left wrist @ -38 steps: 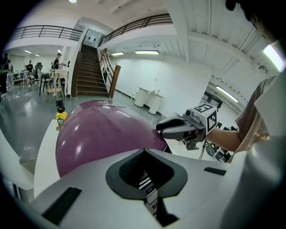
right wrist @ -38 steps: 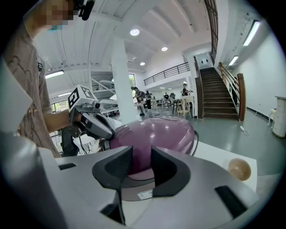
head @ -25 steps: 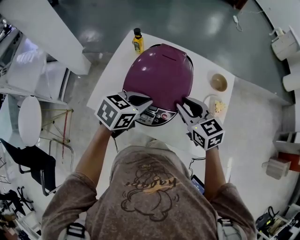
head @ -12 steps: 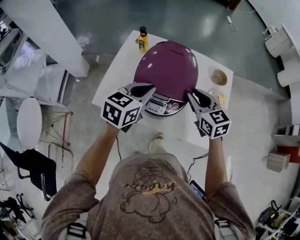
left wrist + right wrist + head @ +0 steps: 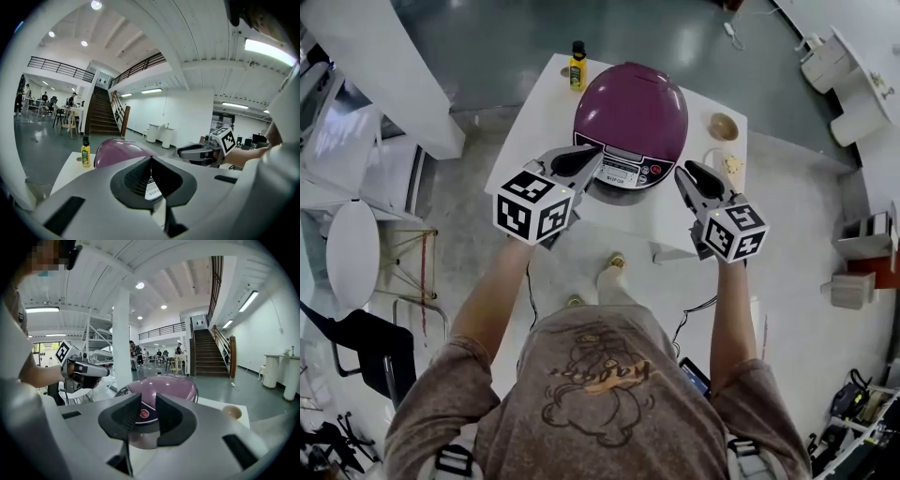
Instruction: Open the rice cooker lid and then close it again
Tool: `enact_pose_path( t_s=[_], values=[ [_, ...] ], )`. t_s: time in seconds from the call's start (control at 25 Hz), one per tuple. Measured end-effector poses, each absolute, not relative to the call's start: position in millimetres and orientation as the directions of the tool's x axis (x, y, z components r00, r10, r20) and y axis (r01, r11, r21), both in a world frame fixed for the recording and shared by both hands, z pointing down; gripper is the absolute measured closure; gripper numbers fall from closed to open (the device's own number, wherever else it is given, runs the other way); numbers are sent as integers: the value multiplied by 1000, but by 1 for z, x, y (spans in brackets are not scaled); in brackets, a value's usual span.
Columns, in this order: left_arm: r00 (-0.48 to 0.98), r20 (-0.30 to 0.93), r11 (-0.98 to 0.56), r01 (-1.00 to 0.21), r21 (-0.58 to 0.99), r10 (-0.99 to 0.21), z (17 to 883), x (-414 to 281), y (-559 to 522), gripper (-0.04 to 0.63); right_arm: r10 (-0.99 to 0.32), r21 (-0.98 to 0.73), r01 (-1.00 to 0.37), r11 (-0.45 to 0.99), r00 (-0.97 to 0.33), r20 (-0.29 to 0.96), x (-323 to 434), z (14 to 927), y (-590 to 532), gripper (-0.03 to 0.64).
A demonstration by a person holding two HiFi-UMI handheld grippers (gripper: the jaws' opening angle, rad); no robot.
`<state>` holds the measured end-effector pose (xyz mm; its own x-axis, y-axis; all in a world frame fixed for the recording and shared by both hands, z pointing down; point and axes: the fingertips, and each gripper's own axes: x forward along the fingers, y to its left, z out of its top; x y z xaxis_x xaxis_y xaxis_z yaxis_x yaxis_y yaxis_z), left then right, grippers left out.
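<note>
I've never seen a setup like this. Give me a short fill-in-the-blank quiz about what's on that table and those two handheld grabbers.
1. The glossy purple rice cooker stands on the white table with its lid ____.
2. The small yellow bottle behind it has a ____ cap.
3. In the head view, the round brown bowl sits on the cooker's ____ side.
4. The left gripper and right gripper are both holding ____.

Missing words: closed; black; right; nothing.

Rice cooker [image 5: 630, 117] — glossy plum-purple lid, silver control panel, red button.
Worktop [image 5: 530, 131]: white.
Bottle [image 5: 577, 67]: yellow, black cap.
Bowl [image 5: 724, 126]: tan.
Floor [image 5: 675, 37]: grey.
Left hand-held gripper [image 5: 593, 156], right hand-held gripper [image 5: 682, 172] — grey, black jaw faces, black-and-white square-marker cubes.
</note>
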<state>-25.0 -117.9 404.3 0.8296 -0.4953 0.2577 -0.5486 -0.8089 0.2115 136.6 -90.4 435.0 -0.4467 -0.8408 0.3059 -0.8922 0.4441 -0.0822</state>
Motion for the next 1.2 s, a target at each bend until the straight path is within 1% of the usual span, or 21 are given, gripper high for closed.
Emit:
enact_pose_path(
  t_s=[0.2,0.48,0.76,1.0,1.08,1.2],
  values=[
    [849,216,-826,-523,212,-482,395,-37,-88,574,-860,-106,-903,417,-429,275,125,424,-46,518],
    [856,146,-833,-517,196,-496,384,-43,-58,574,-891,-125,-913,389,-407,203,125,406,-9,514],
    [824,85,-803,-565,189,-560,381,-45,-34,574,-932,-150,-930,334,-350,96,148,390,19,520],
    [782,48,-765,-620,175,-622,391,-42,-15,574,-940,-148,-933,328,-338,43,153,400,44,546],
    [764,36,-749,-640,169,-644,396,-43,-8,574,-946,-151,-938,313,-322,39,156,408,51,576],
    [738,34,-724,-669,166,-674,407,-46,-2,574,-956,-168,-946,277,-290,53,162,424,59,593]
  ],
)
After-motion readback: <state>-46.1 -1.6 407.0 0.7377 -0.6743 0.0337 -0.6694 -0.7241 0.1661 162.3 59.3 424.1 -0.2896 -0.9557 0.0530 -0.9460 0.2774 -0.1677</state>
